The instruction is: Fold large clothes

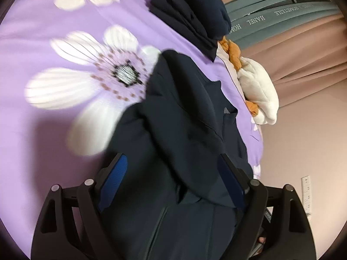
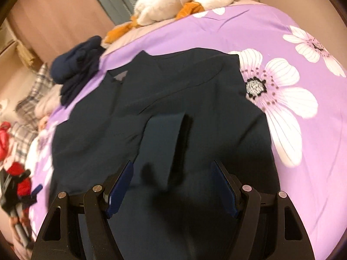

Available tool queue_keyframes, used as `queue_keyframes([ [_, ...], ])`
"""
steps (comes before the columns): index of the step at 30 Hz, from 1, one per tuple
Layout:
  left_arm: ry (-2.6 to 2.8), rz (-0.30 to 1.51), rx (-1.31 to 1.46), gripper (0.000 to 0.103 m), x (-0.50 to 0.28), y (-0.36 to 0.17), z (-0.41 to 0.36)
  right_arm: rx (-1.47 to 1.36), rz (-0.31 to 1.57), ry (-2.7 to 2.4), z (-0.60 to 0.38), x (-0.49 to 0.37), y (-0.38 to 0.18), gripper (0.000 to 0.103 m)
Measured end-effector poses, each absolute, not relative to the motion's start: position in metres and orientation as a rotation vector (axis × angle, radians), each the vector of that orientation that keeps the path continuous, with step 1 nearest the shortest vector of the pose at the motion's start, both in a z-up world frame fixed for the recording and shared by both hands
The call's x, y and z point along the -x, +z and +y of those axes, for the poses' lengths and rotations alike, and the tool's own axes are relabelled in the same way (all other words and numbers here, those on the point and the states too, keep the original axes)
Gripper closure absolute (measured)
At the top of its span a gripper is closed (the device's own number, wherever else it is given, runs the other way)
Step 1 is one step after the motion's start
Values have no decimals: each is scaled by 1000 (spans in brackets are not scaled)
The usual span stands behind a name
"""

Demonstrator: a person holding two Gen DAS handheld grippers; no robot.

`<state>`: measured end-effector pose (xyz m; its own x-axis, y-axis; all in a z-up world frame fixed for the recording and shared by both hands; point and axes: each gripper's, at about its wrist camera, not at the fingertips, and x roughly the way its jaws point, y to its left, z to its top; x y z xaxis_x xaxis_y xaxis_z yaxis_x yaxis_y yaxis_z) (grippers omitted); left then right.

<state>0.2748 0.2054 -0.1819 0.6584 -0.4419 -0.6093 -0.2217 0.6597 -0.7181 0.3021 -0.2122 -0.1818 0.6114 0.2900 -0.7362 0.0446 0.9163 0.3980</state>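
Left gripper [image 1: 173,186] wide, empty; right gripper [image 2: 172,189] parted, empty; jacket [image 2: 151,112] near bed [image 2: 303,151] edge; folded sleeve may slip.

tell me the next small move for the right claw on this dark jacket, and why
Probably lower the right claw and close on the dark jacket edge below it: the claw stands open over the fabric, gripping nothing, and the jacket lies spread on the purple bedsheet.
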Motion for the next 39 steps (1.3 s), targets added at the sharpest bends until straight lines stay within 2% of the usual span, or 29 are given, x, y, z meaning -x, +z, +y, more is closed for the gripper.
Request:
queue_keyframes([
  [5,-151,889,931,18,-322,-203,191,-421,944,154,-206,-325,-192,29],
  [6,-141,887,934,18,-327,-204,190,-416,954,147,-204,-327,-192,32],
  [7,-126,875,937,20,-336,-205,187,-397,951,152,-200,-330,-193,38],
  [9,-87,840,941,26,-345,-204,190,-329,919,169,-190,-328,-187,74],
  [10,-67,814,947,37,-349,-200,193,-276,898,155,-185,-326,-182,85],
  [11,-48,803,948,42,-353,-199,196,-274,885,163,-185,-326,-177,92],
  [12,-41,802,961,48,-354,-200,201,-299,861,170,-190,-324,-171,94],
  [15,-38,772,1025,66,-351,-205,212,-377,747,128,-215,-308,-147,95],
  [19,-32,736,1035,69,-343,-209,212,-382,693,67,-238,-283,-148,96],
  [21,-16,748,1050,69,-339,-215,216,-317,787,18,-239,-292,-169,96],
  [22,-15,757,1069,73,-338,-219,220,-300,839,3,-240,-298,-181,96],
  [25,-36,796,1108,73,-333,-222,234,-370,884,17,-248,-300,-195,94],
  [26,-34,816,1079,73,-329,-219,237,-408,864,23,-255,-295,-191,89],
  [27,-36,829,1046,73,-326,-215,240,-433,844,21,-262,-291,-188,78],
  [29,-9,851,959,72,-315,-204,247,-464,805,12,-271,-280,-178,68],
  [31,16,845,859,67,-307,-191,250,-458,775,13,-273,-274,-169,68],
  [36,-20,833,680,67,-311,-169,230,-358,756,138,-236,-275,-149,68],
  [39,-95,831,553,65,-322,-159,192,-287,765,173,-213,-283,-149,68],
])
